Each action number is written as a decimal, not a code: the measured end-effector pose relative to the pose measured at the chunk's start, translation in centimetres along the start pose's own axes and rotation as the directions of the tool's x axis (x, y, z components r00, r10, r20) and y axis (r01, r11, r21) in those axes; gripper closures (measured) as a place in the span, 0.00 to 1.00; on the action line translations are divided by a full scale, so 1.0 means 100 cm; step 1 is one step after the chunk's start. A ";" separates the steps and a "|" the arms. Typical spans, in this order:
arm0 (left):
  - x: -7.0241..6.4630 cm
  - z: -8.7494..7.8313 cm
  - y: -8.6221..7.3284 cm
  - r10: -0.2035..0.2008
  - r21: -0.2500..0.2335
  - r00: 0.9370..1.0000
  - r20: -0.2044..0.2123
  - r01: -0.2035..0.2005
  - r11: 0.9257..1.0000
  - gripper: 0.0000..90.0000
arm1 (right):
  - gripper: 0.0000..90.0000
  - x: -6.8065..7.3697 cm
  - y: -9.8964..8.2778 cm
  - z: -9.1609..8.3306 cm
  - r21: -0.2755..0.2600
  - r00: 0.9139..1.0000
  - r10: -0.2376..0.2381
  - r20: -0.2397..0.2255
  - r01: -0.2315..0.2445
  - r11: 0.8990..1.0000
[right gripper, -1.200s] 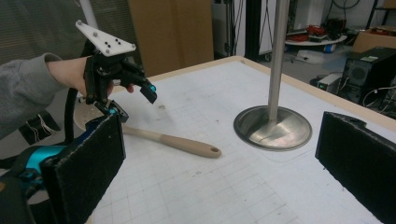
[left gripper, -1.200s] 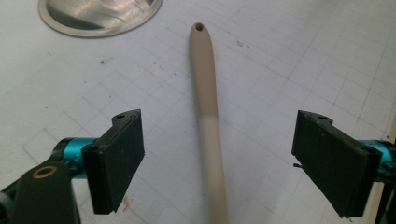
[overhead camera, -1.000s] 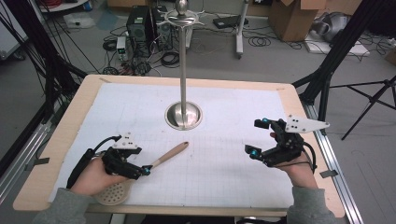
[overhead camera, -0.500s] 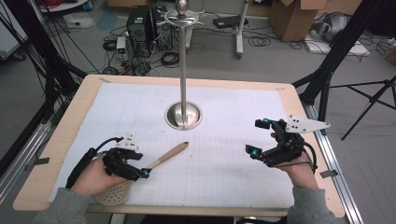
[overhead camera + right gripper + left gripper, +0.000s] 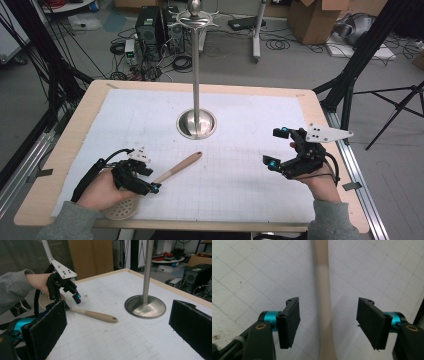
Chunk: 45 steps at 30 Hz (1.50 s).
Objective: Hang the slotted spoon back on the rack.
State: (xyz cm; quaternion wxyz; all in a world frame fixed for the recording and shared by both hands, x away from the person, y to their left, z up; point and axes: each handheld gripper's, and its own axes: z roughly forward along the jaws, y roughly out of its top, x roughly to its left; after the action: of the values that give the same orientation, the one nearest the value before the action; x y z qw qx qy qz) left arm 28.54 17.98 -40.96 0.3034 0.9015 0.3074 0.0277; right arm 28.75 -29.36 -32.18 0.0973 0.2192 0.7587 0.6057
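The left tongs (image 5: 328,322) were spread wide, one jaw on each side of the slotted spoon's handle (image 5: 323,302), which lay on the desk (image 5: 240,175) in front of the metal stand (image 5: 196,122). To grip well, they should lower, then close squarely across the handle. The right tongs (image 5: 280,147) hung spread and empty, right of the stand.

Grey sleeves; black hand-held gripper (image 5: 143,176) w/ teal joints, white plate, black cable.
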 end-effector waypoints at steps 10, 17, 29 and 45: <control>0.000 0.006 -0.003 0.014 0.073 1.000 -0.015 -0.012 0.997 0.57 | 0.00 -0.001 -0.001 0.000 -0.003 1.000 0.003 0.015 -0.003 1.000; -0.001 0.006 -0.005 0.029 0.081 0.999 -0.021 -0.028 0.996 0.66 | 0.00 -0.002 -0.001 -0.002 -0.013 1.000 0.014 0.022 -0.014 1.000; -0.007 0.008 -0.005 0.070 0.091 0.996 -0.058 -0.065 0.994 0.78 | 0.00 -0.002 -0.001 -0.001 -0.006 1.000 0.007 0.019 -0.007 1.000; -0.005 0.007 -0.006 0.043 0.077 0.998 -0.048 -0.040 0.996 0.87 | 0.00 -0.001 -0.001 -0.001 -0.003 1.000 0.006 0.017 -0.006 1.000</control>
State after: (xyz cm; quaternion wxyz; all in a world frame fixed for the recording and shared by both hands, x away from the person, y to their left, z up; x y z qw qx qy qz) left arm 28.03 17.71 -41.80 0.2606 0.9176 0.2969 0.0445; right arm 28.81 -29.52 -32.29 0.1024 0.2263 0.7564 0.6051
